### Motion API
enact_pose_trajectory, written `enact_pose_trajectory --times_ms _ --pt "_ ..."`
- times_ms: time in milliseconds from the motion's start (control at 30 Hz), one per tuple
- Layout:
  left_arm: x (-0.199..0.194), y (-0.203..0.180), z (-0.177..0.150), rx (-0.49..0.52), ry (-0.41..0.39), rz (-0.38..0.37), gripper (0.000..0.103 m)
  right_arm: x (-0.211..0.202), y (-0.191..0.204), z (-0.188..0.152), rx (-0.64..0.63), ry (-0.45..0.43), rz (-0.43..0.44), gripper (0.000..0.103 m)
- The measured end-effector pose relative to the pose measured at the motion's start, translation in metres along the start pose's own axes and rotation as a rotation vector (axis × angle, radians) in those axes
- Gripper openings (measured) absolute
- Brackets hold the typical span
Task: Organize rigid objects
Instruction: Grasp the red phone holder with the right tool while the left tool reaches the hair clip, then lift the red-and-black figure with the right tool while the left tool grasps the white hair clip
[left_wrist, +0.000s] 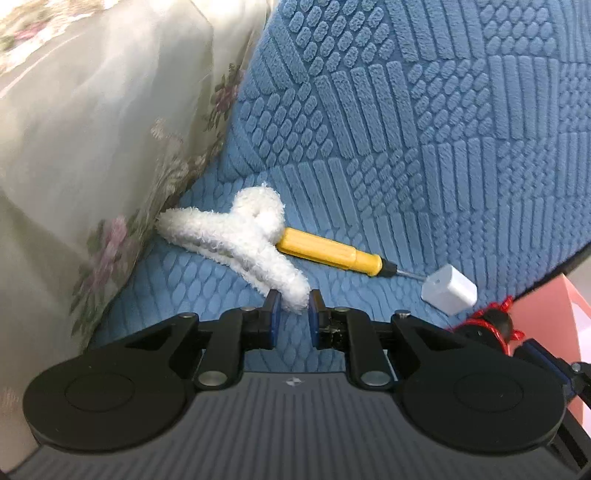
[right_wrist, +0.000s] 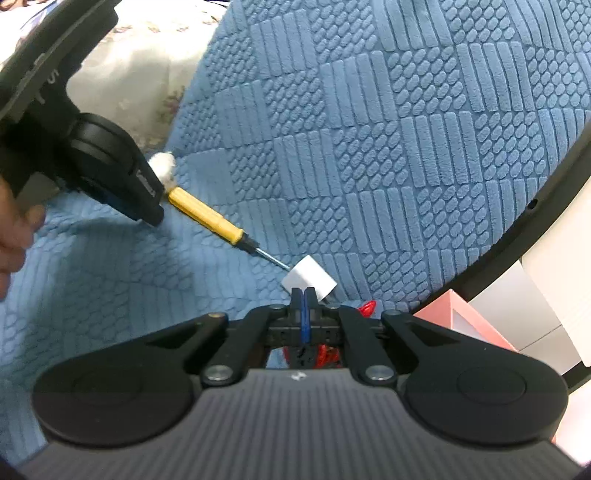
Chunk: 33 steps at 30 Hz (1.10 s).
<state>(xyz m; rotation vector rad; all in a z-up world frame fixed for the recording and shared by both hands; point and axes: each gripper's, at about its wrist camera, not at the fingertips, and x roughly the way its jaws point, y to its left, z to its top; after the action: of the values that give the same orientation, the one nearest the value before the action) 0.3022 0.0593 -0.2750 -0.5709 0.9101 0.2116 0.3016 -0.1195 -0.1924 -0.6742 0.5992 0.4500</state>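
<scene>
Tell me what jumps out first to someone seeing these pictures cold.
The fluffy white hair claw on the blue quilted cushion catches the eye first, one end sitting between the open fingers of the left gripper. Behind it lies a yellow-handled screwdriver, its tip meeting a white charger block. The right gripper is shut just in front of that block.

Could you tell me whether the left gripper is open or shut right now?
Open: the left gripper shows a clear gap between its blue pads, with the fluffy white clip's tip lying in it.
</scene>
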Motion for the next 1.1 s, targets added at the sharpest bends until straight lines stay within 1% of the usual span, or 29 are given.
enact_pose_trajectory --times_ms 100,167,233,267,300,367,467,600,667,700,733,800,933,1100 --pt "-0.018 0.003 -0.004 0.019 0.0 -0.007 0.016 -0.003 0.006 -0.001 -0.017 0.002 -0.045 0.003" --pt "-0.027 0.004 -0.004 0.029 0.005 -0.028 0.013 -0.001 0.008 -0.001 -0.034 0.002 -0.073 0.005" --pt "-0.034 0.004 -0.01 0.041 0.01 -0.042 0.013 0.005 0.009 0.001 -0.047 0.029 -0.091 0.016" --pt "-0.034 0.003 -0.012 0.044 0.013 -0.044 0.013 0.007 0.008 0.002 -0.041 0.04 -0.088 0.024" --pt "-0.034 0.003 -0.013 0.043 0.017 -0.045 0.013 0.01 0.005 0.004 -0.021 0.048 -0.076 0.025" --pt "-0.032 0.002 -0.013 0.038 0.02 -0.046 0.013 0.017 0.001 0.004 0.008 0.058 -0.064 0.025" --pt "-0.035 0.002 -0.015 0.038 0.017 -0.047 0.013 0.031 0.0 -0.001 0.0 0.086 -0.095 0.025" --pt "-0.039 0.002 -0.02 0.043 0.022 -0.054 0.013 0.038 -0.003 -0.006 0.019 0.099 -0.091 0.024" --pt "-0.041 0.001 -0.023 0.05 0.027 -0.058 0.013 0.042 -0.002 -0.007 0.013 0.103 -0.093 0.023" --pt "-0.042 0.001 -0.025 0.054 0.028 -0.059 0.013 0.043 -0.003 -0.008 0.024 0.108 -0.088 0.019" --pt "-0.042 0.0 -0.027 0.057 0.03 -0.057 0.013 0.044 -0.004 -0.009 0.041 0.115 -0.076 0.018" --pt "-0.043 -0.001 -0.031 0.063 0.033 -0.055 0.013 0.045 -0.006 -0.009 0.061 0.113 -0.08 0.017" --pt "-0.045 0.001 -0.037 0.061 0.036 -0.058 0.012 0.035 -0.008 -0.007 0.089 0.101 -0.028 0.015" --pt "-0.054 0.002 -0.048 0.062 0.041 -0.075 0.012 0.015 -0.002 -0.007 0.085 0.079 0.037 0.015"
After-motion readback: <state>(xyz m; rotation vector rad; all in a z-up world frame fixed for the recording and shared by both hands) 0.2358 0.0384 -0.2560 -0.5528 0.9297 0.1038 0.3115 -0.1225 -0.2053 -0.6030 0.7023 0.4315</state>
